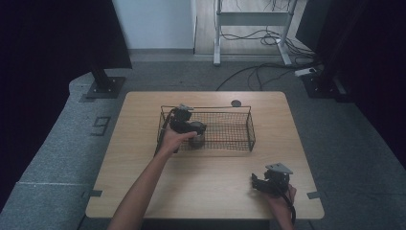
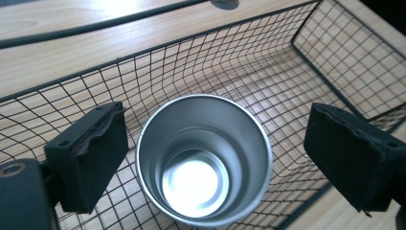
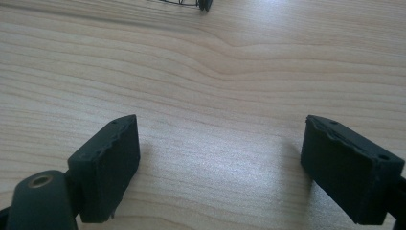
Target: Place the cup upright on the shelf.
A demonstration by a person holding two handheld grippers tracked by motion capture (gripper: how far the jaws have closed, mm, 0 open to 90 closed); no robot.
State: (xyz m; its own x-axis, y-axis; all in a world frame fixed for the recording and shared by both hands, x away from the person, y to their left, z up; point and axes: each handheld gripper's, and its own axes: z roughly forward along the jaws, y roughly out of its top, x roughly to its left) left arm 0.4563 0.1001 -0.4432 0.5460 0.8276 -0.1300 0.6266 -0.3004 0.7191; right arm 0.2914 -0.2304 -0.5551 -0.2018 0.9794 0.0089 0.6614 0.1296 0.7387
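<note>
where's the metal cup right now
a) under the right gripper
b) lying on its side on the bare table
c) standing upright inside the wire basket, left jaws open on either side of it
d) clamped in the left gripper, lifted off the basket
c: the metal cup stands upright on the mesh floor of the wire basket, and the left gripper has both pads clear of its rim.

The light wooden rectangular table (image 1: 201, 191) serves as the landmark. A small dark round disc (image 1: 235, 103) lies on it near its far edge. Beyond the table's far side stands a white metal frame (image 1: 251, 21) with black cables (image 1: 258, 72) trailing over the grey floor. Off the table's far left corner, a black post stands on a square base plate (image 1: 103, 86).
</note>
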